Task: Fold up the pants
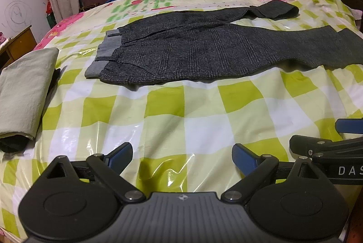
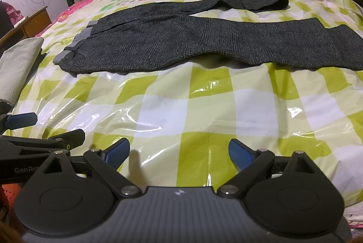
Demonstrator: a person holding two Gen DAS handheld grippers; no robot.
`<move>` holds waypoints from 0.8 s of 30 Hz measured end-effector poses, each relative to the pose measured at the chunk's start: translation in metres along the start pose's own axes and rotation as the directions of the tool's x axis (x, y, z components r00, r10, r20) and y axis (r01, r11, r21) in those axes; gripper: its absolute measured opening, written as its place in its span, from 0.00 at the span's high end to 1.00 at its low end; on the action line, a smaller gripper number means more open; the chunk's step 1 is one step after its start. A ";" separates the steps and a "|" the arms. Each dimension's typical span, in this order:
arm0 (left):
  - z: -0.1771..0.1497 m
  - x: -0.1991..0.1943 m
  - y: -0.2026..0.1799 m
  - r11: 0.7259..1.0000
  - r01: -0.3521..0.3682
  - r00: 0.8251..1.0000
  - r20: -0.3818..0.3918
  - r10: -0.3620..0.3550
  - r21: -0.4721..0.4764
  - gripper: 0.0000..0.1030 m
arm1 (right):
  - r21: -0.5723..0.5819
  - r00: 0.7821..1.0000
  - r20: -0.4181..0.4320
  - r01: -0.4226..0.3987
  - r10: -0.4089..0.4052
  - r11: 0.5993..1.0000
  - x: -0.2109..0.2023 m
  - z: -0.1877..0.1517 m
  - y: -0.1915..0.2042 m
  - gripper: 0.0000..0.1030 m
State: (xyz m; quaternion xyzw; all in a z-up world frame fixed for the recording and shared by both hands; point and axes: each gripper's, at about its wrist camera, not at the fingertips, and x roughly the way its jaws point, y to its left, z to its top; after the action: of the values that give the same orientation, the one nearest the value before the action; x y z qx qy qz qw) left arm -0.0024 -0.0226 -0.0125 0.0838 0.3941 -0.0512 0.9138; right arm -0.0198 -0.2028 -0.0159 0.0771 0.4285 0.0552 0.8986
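Bed's got a shiny green-checked cover (image 1: 181,106), dark grey pants (image 1: 204,50) spread flat mid-bed, folded pale cloth (image 1: 22,88) at left.

We hold the left tongs (image 1: 182,157) level with fingers spread wide, nothing between them. We hold the right tongs (image 2: 179,153) likewise: fingers wide apart, empty. Both units sit side by side, pointing forward.

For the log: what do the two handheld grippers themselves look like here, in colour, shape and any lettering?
Both match: a ribbed grey body with a small emblem, two round black discs, black linkage arms with silver pivot pins, and blue fingers. The left gripper shows "GenRo..." lettering in the right wrist view; the right gripper shows "DAS" in the left wrist view. No cables or sleeves visible.
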 end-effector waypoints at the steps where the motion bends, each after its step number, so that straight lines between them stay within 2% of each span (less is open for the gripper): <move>1: 0.000 0.000 0.000 1.000 -0.001 1.000 0.000 0.001 0.000 0.00 | 0.000 1.000 0.000 0.000 0.000 1.000 0.000 0.000 0.000 0.09; 24: 0.000 0.000 -0.001 1.000 -0.002 1.000 0.000 0.002 0.001 0.00 | 0.001 1.000 -0.005 -0.003 0.003 1.000 0.001 0.001 -0.001 0.09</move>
State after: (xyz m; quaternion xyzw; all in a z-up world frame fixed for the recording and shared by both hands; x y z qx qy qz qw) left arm -0.0022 -0.0233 -0.0122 0.0845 0.3939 -0.0505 0.9139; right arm -0.0183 -0.2033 -0.0167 0.0780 0.4306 0.0565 0.8974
